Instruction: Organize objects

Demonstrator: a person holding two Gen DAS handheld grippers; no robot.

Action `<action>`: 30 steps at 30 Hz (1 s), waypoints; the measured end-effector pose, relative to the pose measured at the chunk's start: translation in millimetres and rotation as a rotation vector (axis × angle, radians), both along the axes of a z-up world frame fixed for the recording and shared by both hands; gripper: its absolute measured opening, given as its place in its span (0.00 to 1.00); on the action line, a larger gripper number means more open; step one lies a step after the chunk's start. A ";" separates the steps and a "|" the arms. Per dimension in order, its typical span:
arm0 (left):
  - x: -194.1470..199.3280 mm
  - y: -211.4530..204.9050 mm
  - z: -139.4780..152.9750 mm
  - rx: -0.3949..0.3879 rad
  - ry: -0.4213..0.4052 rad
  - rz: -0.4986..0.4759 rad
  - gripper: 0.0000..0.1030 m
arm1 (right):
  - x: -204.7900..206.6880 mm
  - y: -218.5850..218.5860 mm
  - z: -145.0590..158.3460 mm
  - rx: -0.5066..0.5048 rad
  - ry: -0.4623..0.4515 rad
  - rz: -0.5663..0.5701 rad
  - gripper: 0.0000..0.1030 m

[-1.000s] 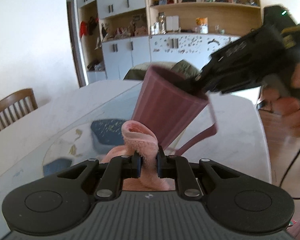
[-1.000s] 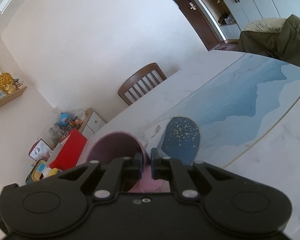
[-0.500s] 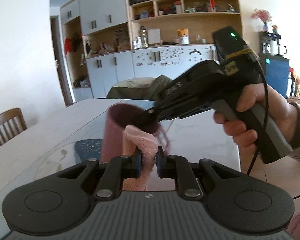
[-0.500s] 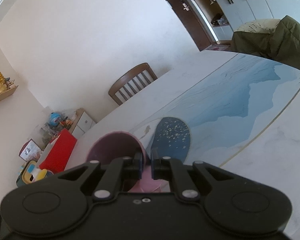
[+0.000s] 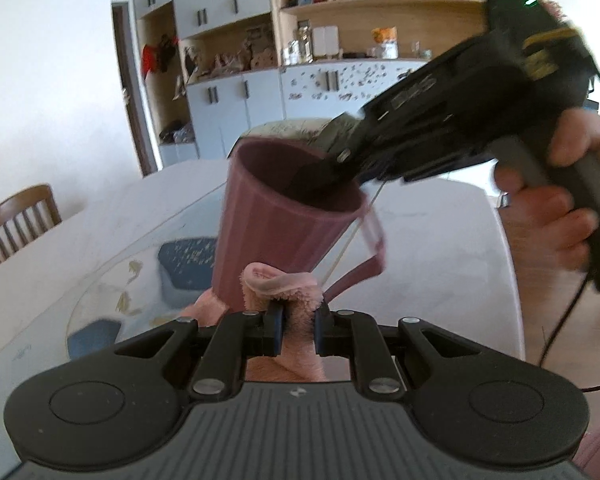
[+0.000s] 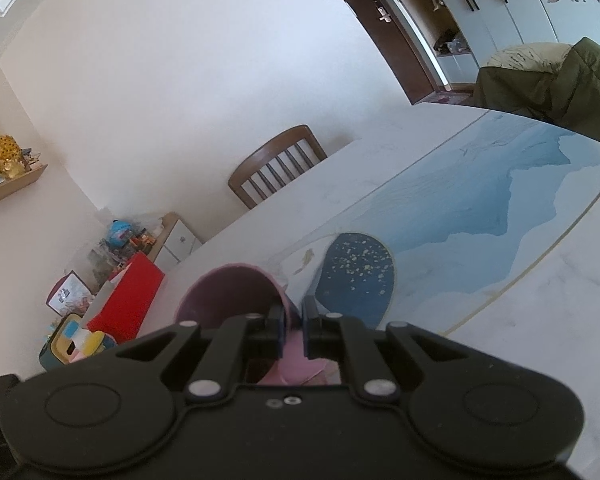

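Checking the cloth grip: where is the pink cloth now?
In the left wrist view, the pink cloth sits pinched in the left hand-held gripper, just below the mauve cup.

The left gripper (image 5: 298, 326) is covering the lower part of the pink cloth (image 5: 282, 284), and the cloth is hiding the base of the mauve cup (image 5: 284, 216). The right gripper (image 5: 324, 168) is showing motion-blurred in the left wrist view, its tips lying in shadow inside the cup. From the right wrist, the gripper body is blocking most of the cup (image 6: 228, 292), so its handle is going unseen. Shelf items are staying too small to identify.
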State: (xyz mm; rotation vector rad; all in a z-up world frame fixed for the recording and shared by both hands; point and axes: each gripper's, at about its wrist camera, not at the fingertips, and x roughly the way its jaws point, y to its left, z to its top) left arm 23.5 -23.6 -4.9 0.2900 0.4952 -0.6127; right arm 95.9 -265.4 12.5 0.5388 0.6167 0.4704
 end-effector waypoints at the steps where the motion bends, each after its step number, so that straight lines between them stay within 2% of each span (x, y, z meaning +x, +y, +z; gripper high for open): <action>1: 3.1 1.9 -2.9 0.004 0.008 0.014 0.14 | -0.3 -0.1 0.5 0.001 -0.001 0.002 0.08; 6: 7.1 12.5 -7.5 -0.006 0.033 0.050 0.14 | 0.2 -1.7 1.3 -0.005 -0.001 -0.011 0.07; 15: -31.3 0.1 31.5 -0.088 -0.068 -0.093 0.14 | 8.7 -5.0 -5.6 -0.016 0.022 -0.058 0.07; 20: -30.8 -14.4 27.3 -0.056 -0.076 -0.114 0.14 | 6.4 2.6 -5.6 -0.008 0.022 -0.025 0.07; 23: -30.9 -9.6 20.9 -0.046 -0.051 -0.101 0.14 | 2.8 3.3 -2.5 -0.018 0.004 -0.024 0.07; 27: -33.3 2.5 19.0 -0.013 -0.064 -0.067 0.14 | 3.0 -2.9 -1.6 -0.030 0.002 -0.043 0.08; 29: -31.0 8.5 17.5 -0.004 -0.048 -0.049 0.16 | 3.8 -5.8 -3.6 -0.026 0.008 -0.046 0.08; 30: -28.2 11.0 15.8 0.001 -0.032 -0.038 0.24 | 3.9 -7.1 -4.8 -0.022 0.011 -0.046 0.08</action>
